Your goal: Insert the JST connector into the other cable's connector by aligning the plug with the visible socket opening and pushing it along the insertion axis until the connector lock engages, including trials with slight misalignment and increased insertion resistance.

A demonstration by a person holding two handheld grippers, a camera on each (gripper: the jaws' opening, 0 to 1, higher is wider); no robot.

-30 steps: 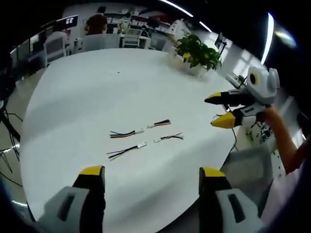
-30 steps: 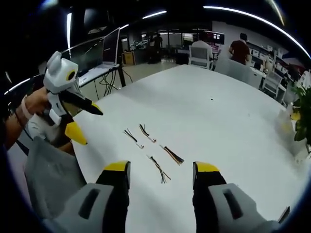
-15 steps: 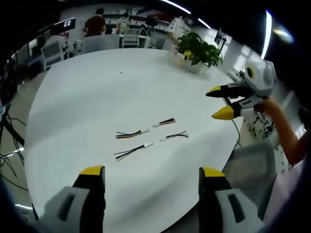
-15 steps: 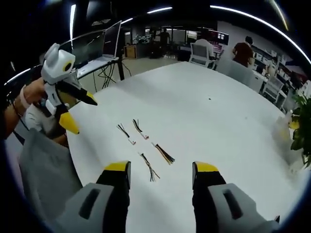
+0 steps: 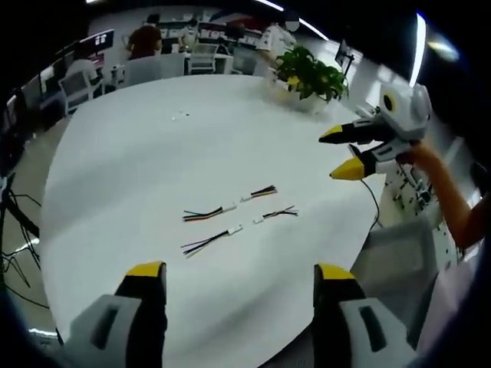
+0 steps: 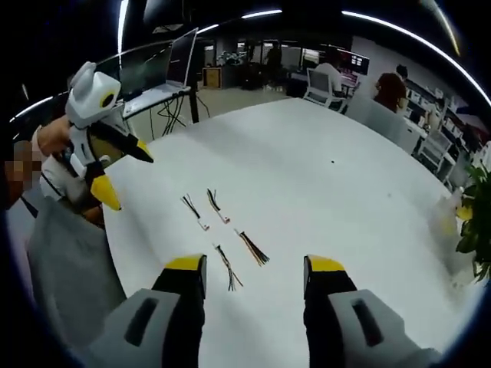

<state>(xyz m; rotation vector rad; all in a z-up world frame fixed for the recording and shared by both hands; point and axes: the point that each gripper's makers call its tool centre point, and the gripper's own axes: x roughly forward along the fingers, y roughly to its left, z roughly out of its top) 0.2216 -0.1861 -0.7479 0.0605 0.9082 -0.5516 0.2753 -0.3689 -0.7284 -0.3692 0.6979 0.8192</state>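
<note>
Both claws hang above the near edge of the round white table [image 5: 138, 153], spread wide and holding nothing: the left gripper [image 5: 239, 270] shows its two yellow-tipped jaws well apart at the bottom of its own view, and the right gripper [image 6: 250, 264] stands the same in its view. Four short cable pieces lie loose on the tabletop ahead of them in two rows: in the left gripper view, one pair of cables [image 5: 229, 205] ends white connector to white connector with a small gap, and a second pair [image 5: 234, 229] lies just beside it, nearer the jaws. The connectors are too small to tell plug from socket, or whether any lock is engaged. In the right gripper view the same cables [image 6: 222, 234] lie apart from the jaws. A potted plant [image 5: 310, 77] stands at the table's far edge; beyond it are office chairs [image 5: 203, 57] and seated people, blurred by distance. A grey chair back [image 6: 73, 261] sits against the table edge.
</note>
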